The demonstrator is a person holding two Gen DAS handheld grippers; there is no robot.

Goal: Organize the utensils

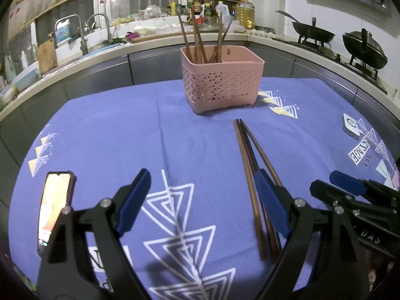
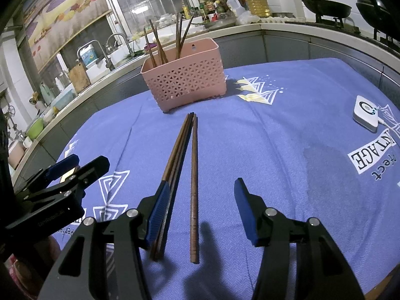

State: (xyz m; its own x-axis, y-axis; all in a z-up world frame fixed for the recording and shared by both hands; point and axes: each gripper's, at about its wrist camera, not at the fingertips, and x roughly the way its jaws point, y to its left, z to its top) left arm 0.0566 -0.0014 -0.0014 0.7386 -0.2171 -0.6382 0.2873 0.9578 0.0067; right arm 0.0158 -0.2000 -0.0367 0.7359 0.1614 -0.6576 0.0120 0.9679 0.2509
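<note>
A pink perforated basket [image 1: 222, 85] [image 2: 186, 82] stands at the far side of the blue tablecloth, with several brown chopsticks [image 1: 200, 42] upright in its left compartment. More brown chopsticks [image 1: 246, 160] [image 2: 183, 147] lie on the cloth in front of it, tips together near the basket. One of them [image 2: 194, 182] is splayed apart to the right. My right gripper [image 2: 202, 185] is open over their near ends. That single chopstick lies between its blue pads, untouched. My left gripper [image 1: 203, 175] is wide open and empty, its right finger [image 1: 271, 200] overlapping the chopsticks in view.
A lit phone [image 1: 56, 207] lies at the table's left front. A small white device [image 2: 365, 112] with a cable sits at the right. Behind the table runs a kitchen counter with a sink [image 1: 75, 40], bottles and two black woks [image 1: 312, 32].
</note>
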